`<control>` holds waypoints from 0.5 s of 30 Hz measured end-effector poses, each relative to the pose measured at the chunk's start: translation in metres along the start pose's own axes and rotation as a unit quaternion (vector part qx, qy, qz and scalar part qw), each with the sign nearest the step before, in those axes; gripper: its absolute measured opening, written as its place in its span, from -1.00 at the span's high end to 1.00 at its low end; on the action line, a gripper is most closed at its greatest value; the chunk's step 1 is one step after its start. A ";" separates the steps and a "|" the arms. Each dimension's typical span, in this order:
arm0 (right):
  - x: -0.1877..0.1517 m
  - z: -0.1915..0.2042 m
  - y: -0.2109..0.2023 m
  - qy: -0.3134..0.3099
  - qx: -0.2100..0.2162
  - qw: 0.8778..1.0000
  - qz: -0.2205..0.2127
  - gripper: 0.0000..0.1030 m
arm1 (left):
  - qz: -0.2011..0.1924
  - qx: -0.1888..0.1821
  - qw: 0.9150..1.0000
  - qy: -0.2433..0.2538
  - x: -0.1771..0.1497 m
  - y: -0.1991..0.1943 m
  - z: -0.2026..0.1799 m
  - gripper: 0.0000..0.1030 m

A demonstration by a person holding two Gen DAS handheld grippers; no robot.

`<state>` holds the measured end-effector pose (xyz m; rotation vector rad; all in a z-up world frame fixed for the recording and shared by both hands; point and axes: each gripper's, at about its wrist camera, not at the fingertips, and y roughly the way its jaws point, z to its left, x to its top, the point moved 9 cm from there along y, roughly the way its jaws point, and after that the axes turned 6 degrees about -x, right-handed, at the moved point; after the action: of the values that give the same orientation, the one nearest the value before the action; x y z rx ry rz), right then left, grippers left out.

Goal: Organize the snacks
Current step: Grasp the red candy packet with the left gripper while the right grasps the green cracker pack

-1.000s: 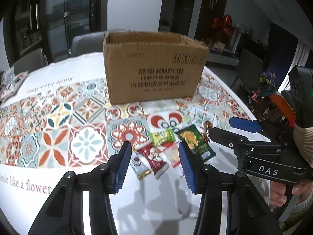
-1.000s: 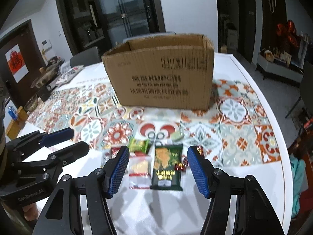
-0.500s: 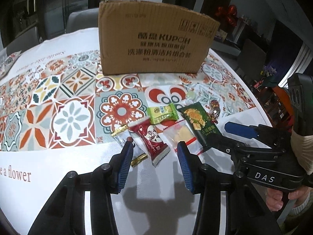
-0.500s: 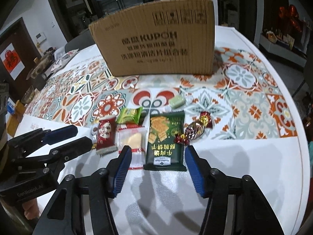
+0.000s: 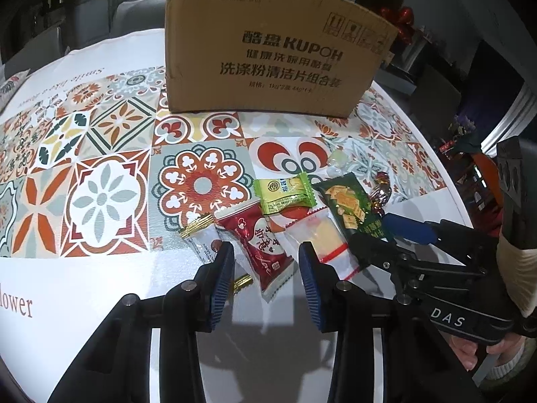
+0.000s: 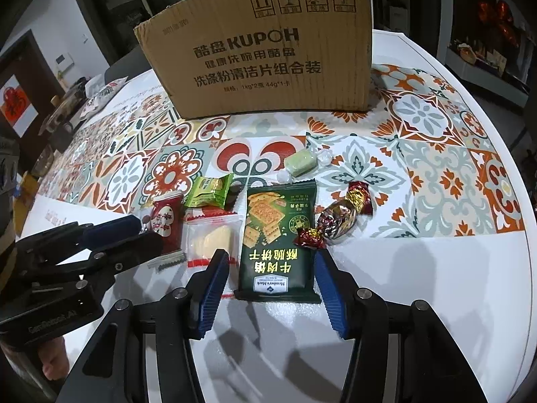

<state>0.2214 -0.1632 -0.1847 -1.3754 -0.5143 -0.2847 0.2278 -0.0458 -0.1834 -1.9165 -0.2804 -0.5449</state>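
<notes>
Several snack packets lie in a row on the patterned tablecloth point(image 5: 100, 201) in front of a cardboard box point(image 5: 268, 50) point(image 6: 268, 50). My left gripper point(image 5: 265, 252) hangs low over a red packet point(image 5: 258, 238). Its jaws are closing with the packet's near end between them, and the pads are clear of it. My right gripper point(image 6: 272, 258) straddles a dark green cracker packet point(image 6: 278, 228). Its jaws are closing too, with the pads just off the packet's sides. A clear packet holding a yellow biscuit point(image 6: 209, 238) lies between the two.
A light green packet point(image 5: 285, 194), a white packet with gold ends point(image 5: 201, 238), foil-wrapped candies point(image 6: 339, 218) and a small green sweet point(image 6: 302, 163) lie around them. The table's edge curves past on the right point(image 6: 523, 268). Chairs and shelves stand beyond.
Both grippers have sunk toward the snacks and tipped further down. Their jaws have narrowed, the left around the red packet and the right around the dark green one.
</notes>
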 end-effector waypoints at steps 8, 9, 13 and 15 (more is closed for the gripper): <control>0.011 -0.002 0.009 -0.007 -0.008 1.000 -0.005 -0.01 | 0.008 -0.002 1.000 -0.007 0.009 0.014 -0.001 0.30; 0.013 -0.001 0.010 -0.010 -0.010 1.000 -0.006 -0.01 | 0.009 -0.003 1.000 -0.009 0.009 0.016 0.000 0.30; 0.015 0.002 0.013 -0.030 -0.030 0.999 -0.012 0.01 | 0.011 0.001 1.000 -0.014 0.009 0.019 0.003 0.45; 0.014 0.004 0.014 -0.044 -0.044 0.998 -0.014 0.03 | 0.011 0.001 1.000 -0.015 0.009 0.019 0.003 0.48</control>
<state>0.2393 -0.1555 -0.1889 -1.4707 -0.6003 -0.2741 0.2446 -0.0512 -0.1956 -1.9255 -0.2783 -0.5024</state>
